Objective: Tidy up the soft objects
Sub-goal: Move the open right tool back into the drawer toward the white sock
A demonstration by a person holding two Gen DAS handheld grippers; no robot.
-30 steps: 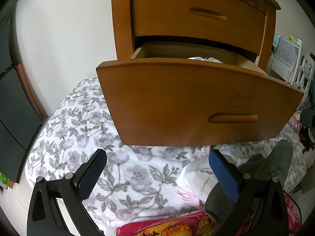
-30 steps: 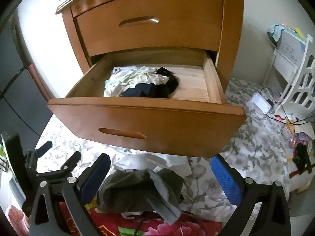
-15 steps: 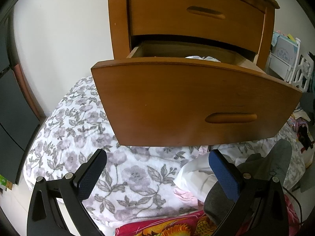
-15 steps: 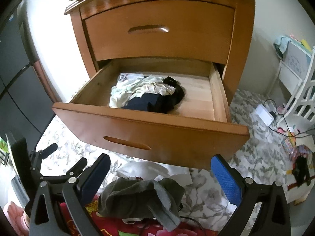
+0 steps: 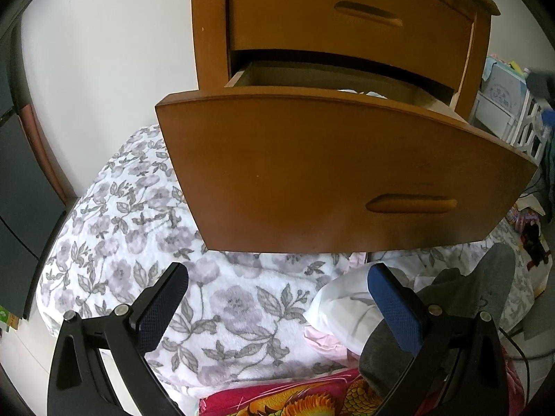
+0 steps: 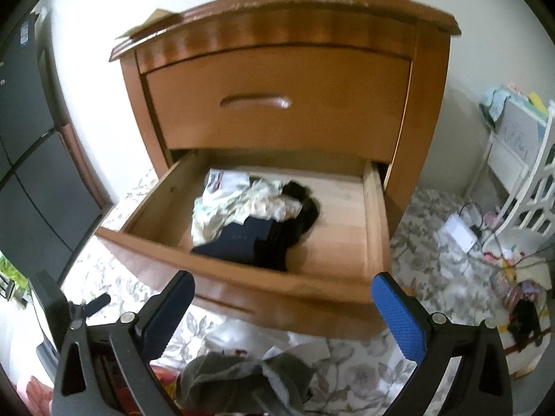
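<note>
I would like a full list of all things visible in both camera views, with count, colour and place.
nightstand: one, brown wood, against the white wall
upper drawer: one, brown, shut
lower drawer: one, brown, pulled open
clothes in drawer: small pile, cream, navy and black, left of middle
floral blanket: one, white and grey-purple, under the drawer
grey garment: one, on the blanket, below the drawer
white garment: one, beside the grey one
white shelf: one, far right
left gripper: black with blue pads, open, empty
right gripper: same, open, empty
</note>
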